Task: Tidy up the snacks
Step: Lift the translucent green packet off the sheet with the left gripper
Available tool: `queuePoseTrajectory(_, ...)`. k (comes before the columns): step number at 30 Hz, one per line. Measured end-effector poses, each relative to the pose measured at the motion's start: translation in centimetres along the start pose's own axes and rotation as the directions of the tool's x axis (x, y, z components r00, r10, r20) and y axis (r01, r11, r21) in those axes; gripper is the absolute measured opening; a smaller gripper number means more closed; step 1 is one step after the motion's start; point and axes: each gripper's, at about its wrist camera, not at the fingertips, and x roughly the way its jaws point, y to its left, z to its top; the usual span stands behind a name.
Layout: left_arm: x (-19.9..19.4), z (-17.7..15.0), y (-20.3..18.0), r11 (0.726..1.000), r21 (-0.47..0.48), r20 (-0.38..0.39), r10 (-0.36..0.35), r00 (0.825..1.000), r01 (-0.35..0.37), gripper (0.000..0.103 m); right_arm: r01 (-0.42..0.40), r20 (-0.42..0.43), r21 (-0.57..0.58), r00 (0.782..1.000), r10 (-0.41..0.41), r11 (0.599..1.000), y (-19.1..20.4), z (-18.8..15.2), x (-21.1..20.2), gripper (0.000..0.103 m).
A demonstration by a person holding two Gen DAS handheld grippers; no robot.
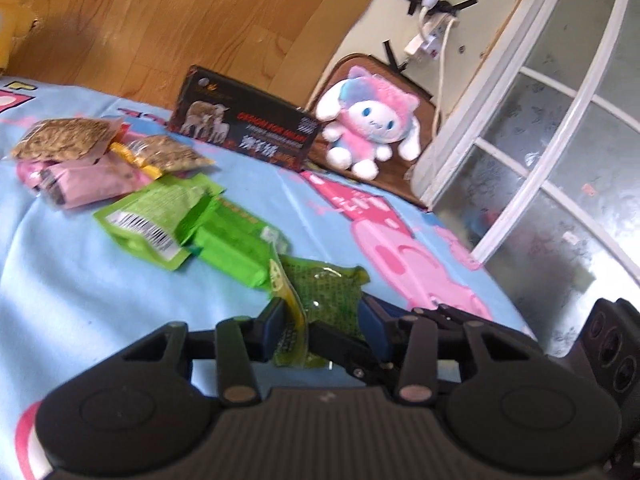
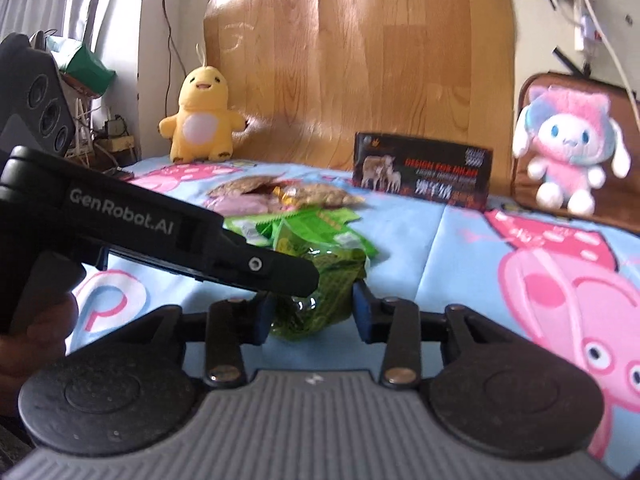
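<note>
Both tongs converge on the same dark-green snack pouch (image 1: 332, 296). Left gripper (image 1: 322, 320): blue pads spread, one each side of the pouch; the pouch's yellow-green edge stands between them, contact with the pads uncertain because of blur. Right gripper (image 2: 314, 312): blue pads likewise parted, flanking the pouch's near end, a visible gap at the right pad. In the right wrist view the left tool comes in from the left, nose angled down, tip over the pouch top; a hand (image 2: 32, 332) wraps its grip at the lower left edge. In the left wrist view one black finger of the right tool lies across the pouch's lower half, between the left pads.

Pouch lies on the blue cartoon-print bedsheet (image 1: 72, 280), nearest of the snacks. Just behind it: two bright-green packets (image 1: 188, 220), overlapping. Further back, a cluster of pink wrappers (image 1: 84, 184) and brown seed packets (image 1: 64, 140), touching one another.

Black carton with sheep picture (image 1: 244, 128) stands at the far edge of the sheet. Pink-and-white plush (image 1: 372, 120) sits against a brown cushion (image 1: 404, 184) beside it. Yellow plush duck (image 2: 202, 116) stands well left, before the wooden headboard (image 2: 360, 48).
</note>
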Motion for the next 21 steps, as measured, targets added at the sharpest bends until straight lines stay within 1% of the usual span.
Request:
queuePoseTrajectory(1,0.1,0.3,-0.2,1.000,0.003,-0.004,-0.023,1.000,0.023,0.040,0.003,0.007,0.007,1.000,-0.003,1.000,-0.1,0.2,-0.1,0.038)
queuePoseTrajectory(2,0.2,0.6,-0.5,0.999,0.005,-0.005,-0.053,0.999,0.053,0.042,-0.004,0.009,0.012,1.000,0.004,1.000,-0.3,0.4,-0.1,0.030)
queuePoseTrajectory(3,0.2,1.0,-1.0,0.999,0.022,0.006,-0.043,0.999,0.043,0.040,-0.003,0.020,0.019,1.000,0.003,1.000,-0.5,0.8,-0.2,0.030)
queuePoseTrajectory(5,0.7,1.9,-1.8,0.997,0.069,0.009,-0.023,1.000,0.022,0.040,0.014,0.030,-0.003,0.999,-0.014,1.000,-0.6,1.4,0.1,0.028)
queuePoseTrajectory(6,1.0,2.2,-1.9,0.997,0.070,0.009,-0.021,1.000,0.021,0.040,0.020,0.032,-0.007,0.999,-0.019,1.000,-0.8,1.7,0.4,0.026)
queuePoseTrajectory(8,1.7,2.8,-1.5,0.999,0.039,-0.005,-0.025,1.000,0.025,0.040,0.020,0.015,0.014,1.000,-0.021,1.000,-1.3,2.1,1.0,0.026)
queuePoseTrajectory(10,2.0,2.8,-1.0,0.999,0.017,-0.014,-0.038,0.999,0.039,0.040,-0.002,-0.005,0.063,1.000,0.002,0.998,-2.1,2.1,1.3,0.026)
queuePoseTrajectory(12,2.2,2.6,-0.7,0.999,0.025,-0.023,-0.035,0.999,0.035,0.041,-0.015,-0.022,0.074,1.000,0.017,0.997,-2.5,1.8,1.5,0.027)
queuePoseTrajectory(13,2.2,2.5,-0.5,0.999,0.026,-0.024,-0.024,0.999,0.025,0.044,-0.018,-0.031,0.078,0.999,0.021,0.997,-2.5,1.6,1.6,0.027)
queuePoseTrajectory(14,2.1,2.4,-0.3,0.999,0.036,-0.031,-0.033,0.999,0.034,0.045,-0.028,-0.036,0.094,0.999,0.032,0.995,-2.6,1.5,1.6,0.028)
queuePoseTrajectory(16,1.8,2.3,0.3,0.999,0.016,-0.029,-0.032,0.999,0.033,0.049,-0.061,-0.047,0.113,0.997,0.067,0.992,-3.4,1.6,1.9,0.029)
queuePoseTrajectory(17,1.7,2.3,0.7,1.000,0.004,-0.031,-0.025,0.999,0.025,0.052,-0.076,-0.056,0.125,0.995,0.083,0.989,-3.6,1.6,1.9,0.032)
queuePoseTrajectory(18,1.5,2.3,1.1,1.000,-0.010,-0.031,-0.013,0.999,0.013,0.058,-0.085,-0.068,0.141,0.993,0.095,0.986,-3.9,1.6,2.0,0.036)
queuePoseTrajectory(20,0.8,2.2,2.1,0.999,-0.037,-0.023,-0.001,1.000,0.001,0.059,-0.103,-0.103,0.181,0.987,0.123,0.978,-4.4,1.5,2.5,0.040)
queuePoseTrajectory(21,0.5,2.1,2.6,0.999,-0.052,-0.021,-0.003,1.000,0.002,0.059,-0.112,-0.116,0.194,0.984,0.137,0.974,-4.5,1.4,2.7,0.040)
